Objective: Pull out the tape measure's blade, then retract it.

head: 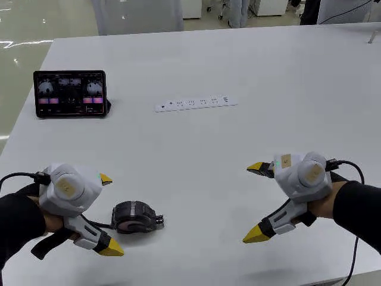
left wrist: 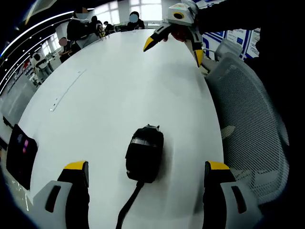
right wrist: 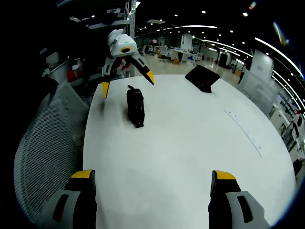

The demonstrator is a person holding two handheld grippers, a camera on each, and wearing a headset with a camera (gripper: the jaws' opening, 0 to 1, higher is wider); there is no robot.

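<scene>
Progress: nothing done yet, I judge. The blade sits fully inside the case, so both the pull-out and the retract are left.
Tape measure (head: 136,217): on the white desk (head: 238,71) near its front edge, just beside my left gripper (head: 109,214) and well apart from my right gripper (head: 254,202).
Look: black rounded case with a grey side face. It seems to stand on its edge. The blade-mouth end points toward my right gripper and a black strap (left wrist: 128,210) trails back toward my left.
Left gripper: fingers spread wide, holding nothing. In the left gripper view the case lies between them, untouched.
Right gripper: fingers spread wide, holding nothing, over bare desk.
Next, my guess: left grips the case, right catches the blade tip.
Background: tablet (head: 70,93) and power strip (head: 195,103) further back.
</scene>
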